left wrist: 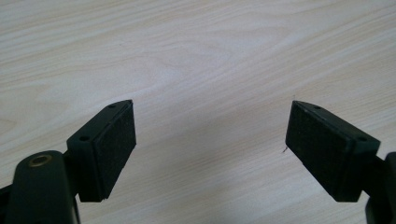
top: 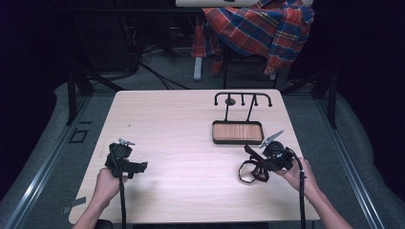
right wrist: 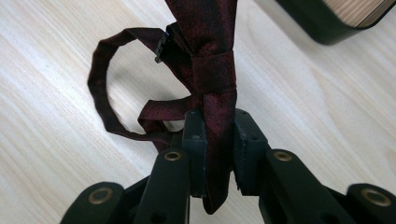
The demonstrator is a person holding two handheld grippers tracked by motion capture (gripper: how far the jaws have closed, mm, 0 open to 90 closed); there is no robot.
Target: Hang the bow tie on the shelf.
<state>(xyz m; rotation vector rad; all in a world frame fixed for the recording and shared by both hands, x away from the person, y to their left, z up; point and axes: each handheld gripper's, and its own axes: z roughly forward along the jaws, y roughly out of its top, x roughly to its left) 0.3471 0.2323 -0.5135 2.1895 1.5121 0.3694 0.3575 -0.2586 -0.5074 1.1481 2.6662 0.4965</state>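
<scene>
**Two tongs, one tie**

Two tongs sit over the worktop (top: 191, 138), and we see them in very different states. Our right tongs (right wrist: 219, 128) are clamped on a dark red necktie (right wrist: 210, 70), the band pinched flat between the jaws, its neck loop curling out to one side and lying on the wood. In the high view the right tongs (top: 255, 160) and the tie (top: 250, 169) are near the worktop's right edge, towards the front. Just beyond them stands a black tray (top: 237, 132) with a wooden floor, carrying a black hook rack (top: 242, 98). Our left tongs (left wrist: 210, 135) gape wide over bare wood, holding nothing, near the front left corner (top: 126, 162). Past the far edge, a plaid cloth (top: 260, 26) drapes over a chair.
</scene>
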